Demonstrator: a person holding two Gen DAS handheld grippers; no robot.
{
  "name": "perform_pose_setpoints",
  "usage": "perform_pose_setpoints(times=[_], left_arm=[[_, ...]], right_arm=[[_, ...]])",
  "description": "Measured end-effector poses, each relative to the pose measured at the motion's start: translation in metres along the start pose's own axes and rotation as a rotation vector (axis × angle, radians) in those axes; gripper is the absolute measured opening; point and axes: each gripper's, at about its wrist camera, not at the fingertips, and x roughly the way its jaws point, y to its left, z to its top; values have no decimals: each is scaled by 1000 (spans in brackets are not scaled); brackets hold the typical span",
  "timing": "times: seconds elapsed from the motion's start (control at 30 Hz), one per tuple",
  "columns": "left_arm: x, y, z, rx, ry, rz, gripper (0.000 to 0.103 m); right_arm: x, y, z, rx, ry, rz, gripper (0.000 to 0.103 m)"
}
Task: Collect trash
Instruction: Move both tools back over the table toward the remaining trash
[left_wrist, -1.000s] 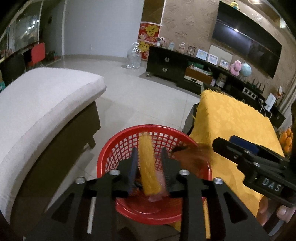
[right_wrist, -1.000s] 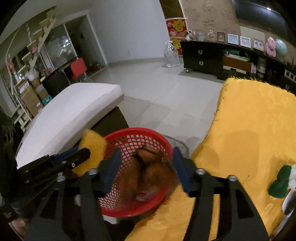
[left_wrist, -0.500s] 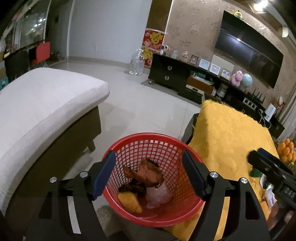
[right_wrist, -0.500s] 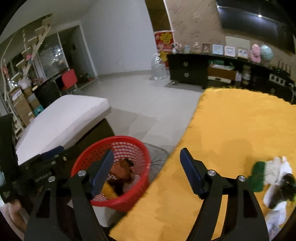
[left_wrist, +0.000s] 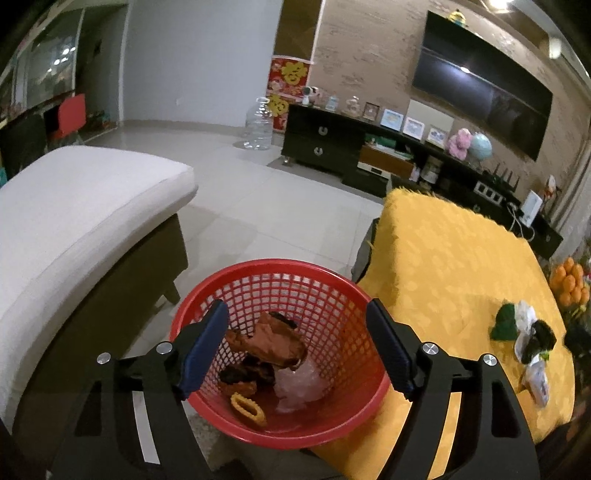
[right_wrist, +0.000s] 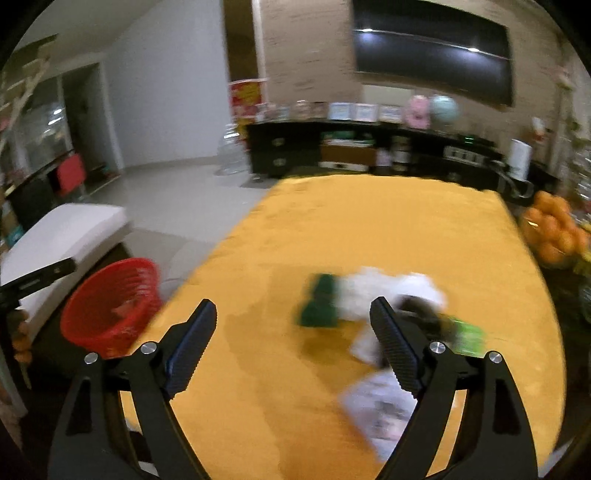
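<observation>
The left gripper (left_wrist: 297, 343) had just spread its jaws wide and held nothing; directly beneath them sat the red basket (left_wrist: 332, 295), with brown scraps (left_wrist: 275, 341), a yellow ring-shaped piece (left_wrist: 249, 408) and clear plastic (left_wrist: 299, 384) inside. The right gripper (right_wrist: 293, 341) had also just been opening, empty, over the yellow-covered worktop (right_wrist: 369, 229). Ahead of its right-hand jaw lay blurred litter: a green wad (right_wrist: 319, 306), white paper (right_wrist: 388, 291) and a packet (right_wrist: 384, 410) whose print could not be read.

Left gripper (left_wrist: 297, 345): matte black angular frame, blue ribbed pads on fingers (left_wrist: 205, 341), silver round screws behind each finger. Right gripper (right_wrist: 291, 349): same black frame, blue-edged ribbed pads, silver screws behind fingers (right_wrist: 393, 347).
</observation>
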Motion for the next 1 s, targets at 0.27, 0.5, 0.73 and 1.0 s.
perform_pose_setpoints(times=[0.27, 0.5, 0.73, 1.0], left_arm=[[7, -22, -10, 47, 30, -10, 74], [8, -56, -26, 148, 43, -28, 74], [5, -105, -52, 242, 87, -103, 74], [-4, -181, -85, 386, 148, -276, 74]], right_arm=[[-16, -80, -35, 93, -7, -190, 88], [-22, -105, -46, 173, -18, -207, 89], [-20, -112, -47, 213, -13, -207, 90], [-20, -117, -49, 241, -11, -193, 90]])
